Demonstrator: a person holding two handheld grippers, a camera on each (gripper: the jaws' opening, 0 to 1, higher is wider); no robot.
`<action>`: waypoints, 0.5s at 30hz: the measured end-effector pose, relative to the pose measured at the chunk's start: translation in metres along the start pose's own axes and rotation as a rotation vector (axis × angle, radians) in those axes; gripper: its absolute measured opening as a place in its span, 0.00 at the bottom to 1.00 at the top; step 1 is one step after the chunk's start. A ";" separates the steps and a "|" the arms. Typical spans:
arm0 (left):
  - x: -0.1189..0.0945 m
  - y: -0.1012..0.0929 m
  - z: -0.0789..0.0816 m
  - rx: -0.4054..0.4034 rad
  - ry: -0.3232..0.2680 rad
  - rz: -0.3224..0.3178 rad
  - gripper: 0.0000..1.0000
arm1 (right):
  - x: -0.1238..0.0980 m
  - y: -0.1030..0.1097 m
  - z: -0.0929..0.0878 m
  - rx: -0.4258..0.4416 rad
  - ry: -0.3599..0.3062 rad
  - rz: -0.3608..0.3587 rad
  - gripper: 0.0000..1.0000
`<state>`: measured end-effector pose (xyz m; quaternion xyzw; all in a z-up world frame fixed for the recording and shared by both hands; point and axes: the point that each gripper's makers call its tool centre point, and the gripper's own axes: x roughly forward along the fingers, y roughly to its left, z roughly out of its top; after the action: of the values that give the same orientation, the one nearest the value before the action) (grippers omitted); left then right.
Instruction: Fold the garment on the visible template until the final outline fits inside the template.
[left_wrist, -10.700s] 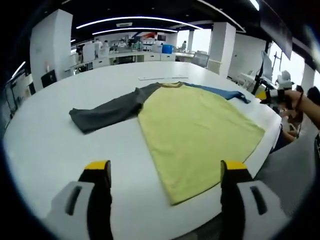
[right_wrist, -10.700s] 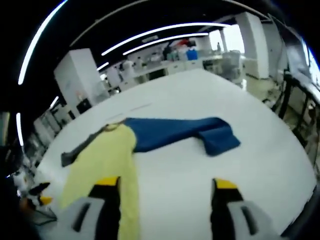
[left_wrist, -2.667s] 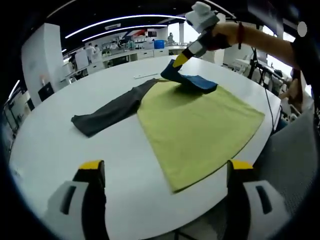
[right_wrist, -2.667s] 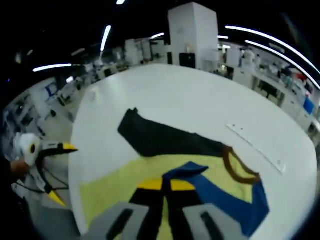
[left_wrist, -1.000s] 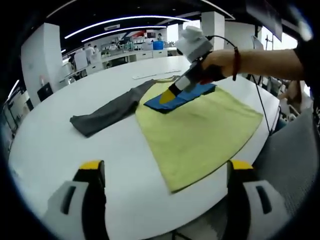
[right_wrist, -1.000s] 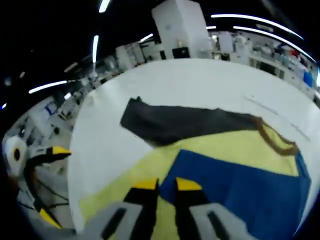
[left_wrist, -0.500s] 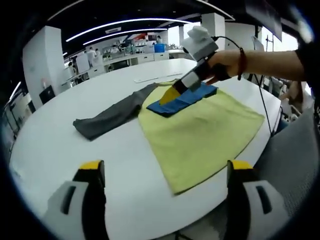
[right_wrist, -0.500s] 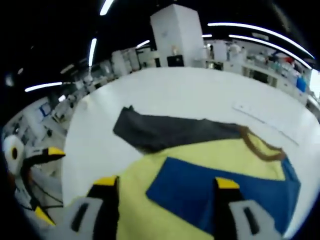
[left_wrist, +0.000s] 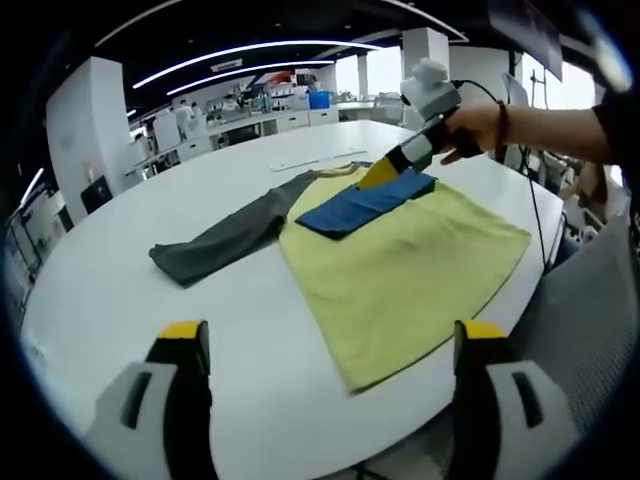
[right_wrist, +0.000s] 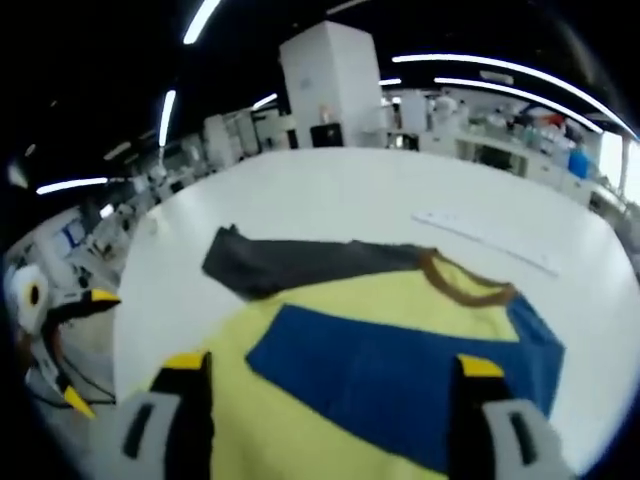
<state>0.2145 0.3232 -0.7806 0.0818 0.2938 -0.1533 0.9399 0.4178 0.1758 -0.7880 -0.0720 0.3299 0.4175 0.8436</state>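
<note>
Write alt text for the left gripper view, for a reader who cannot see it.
A yellow shirt lies flat on a white round table, its blue sleeve folded across the chest and its grey sleeve spread out sideways. The right gripper, held in a person's hand, hangs above the blue sleeve.

The yellow shirt body (right_wrist: 300, 400) gets cut off at the bottom of the right gripper view, part hidden under the blue sleeve (right_wrist: 400, 375).
</note>
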 end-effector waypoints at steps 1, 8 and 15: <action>0.000 0.000 0.000 0.000 0.000 -0.001 0.99 | -0.003 -0.004 -0.001 0.002 -0.002 -0.008 0.99; 0.000 -0.006 0.003 0.001 0.010 -0.004 0.99 | -0.027 -0.033 -0.010 0.014 -0.018 -0.049 0.98; -0.001 -0.007 0.005 0.003 0.010 -0.005 0.99 | -0.051 -0.061 -0.019 0.016 -0.031 -0.083 0.88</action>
<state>0.2139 0.3153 -0.7760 0.0833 0.2983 -0.1556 0.9380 0.4319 0.0960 -0.7809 -0.0726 0.3170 0.3804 0.8658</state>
